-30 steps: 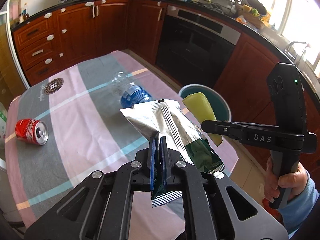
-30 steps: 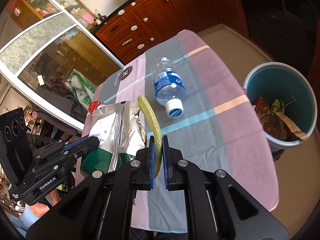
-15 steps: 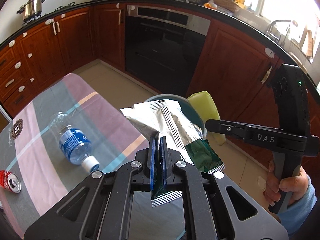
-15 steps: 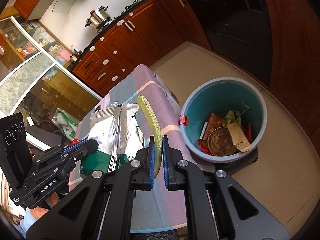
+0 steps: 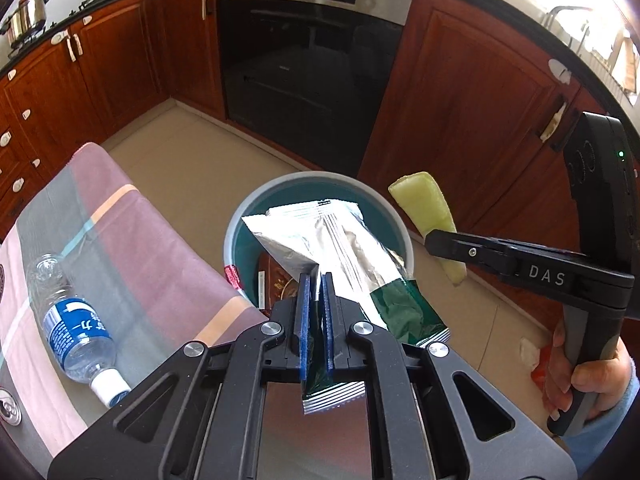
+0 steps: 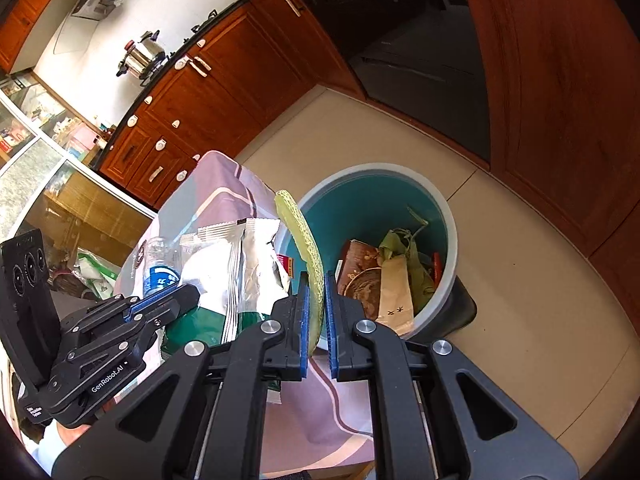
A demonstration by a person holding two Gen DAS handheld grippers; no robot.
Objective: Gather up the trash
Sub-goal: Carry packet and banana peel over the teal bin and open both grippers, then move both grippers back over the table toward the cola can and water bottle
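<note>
Both grippers loaded above bin (image 5: pixel 240 216).
Left gripper (image 5: pixel 316 280) clamps foil bag (image 5: pixel 332 240); right gripper (image 6: pixel 316 280) clamps rind (image 6: pixel 304 240).

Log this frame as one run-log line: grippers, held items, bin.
left gripper: shut on foil snack bag, over bin | right gripper: shut on melon rind, beside bin | trash bin: holds trash | water bottle: on table

Both wrist cams look down, near; share bin (image 5: pixel 240 216) (image 6: pixel 450 216).
</note>
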